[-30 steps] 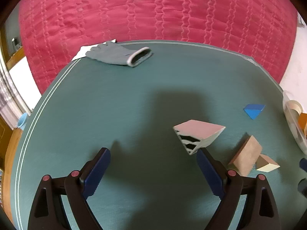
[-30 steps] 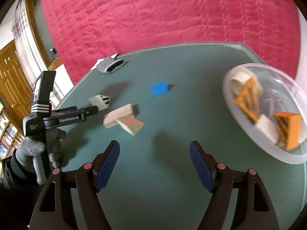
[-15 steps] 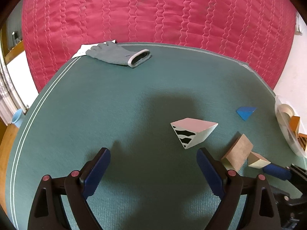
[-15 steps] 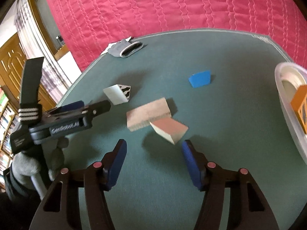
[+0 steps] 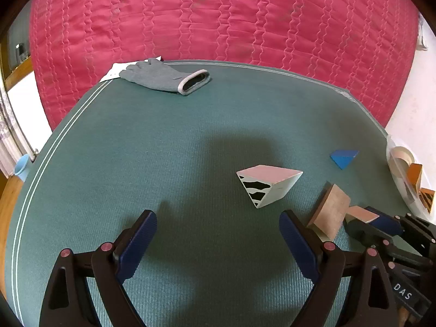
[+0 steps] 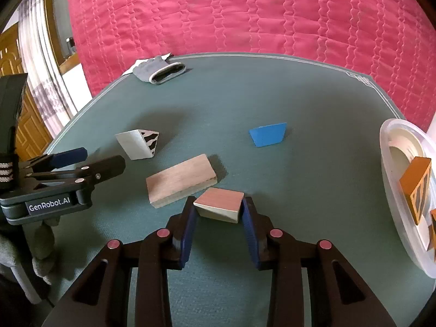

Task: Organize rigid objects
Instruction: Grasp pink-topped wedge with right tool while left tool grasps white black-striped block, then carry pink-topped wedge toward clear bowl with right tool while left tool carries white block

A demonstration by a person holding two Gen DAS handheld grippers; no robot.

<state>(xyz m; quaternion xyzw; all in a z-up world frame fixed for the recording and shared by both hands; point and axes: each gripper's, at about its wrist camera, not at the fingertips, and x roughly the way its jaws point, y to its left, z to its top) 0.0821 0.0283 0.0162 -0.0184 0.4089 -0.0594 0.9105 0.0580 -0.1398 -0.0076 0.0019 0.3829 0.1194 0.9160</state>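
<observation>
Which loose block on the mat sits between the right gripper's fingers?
The small pink-topped wedge, bracketed by the right gripper; the flat wooden slab, zebra-patterned wedge and blue wedge lie farther off.

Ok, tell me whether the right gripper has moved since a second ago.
Yes. The right gripper has gone forward and left, away from the plastic bowl, and its jaws now flank the small wedge block.
</observation>
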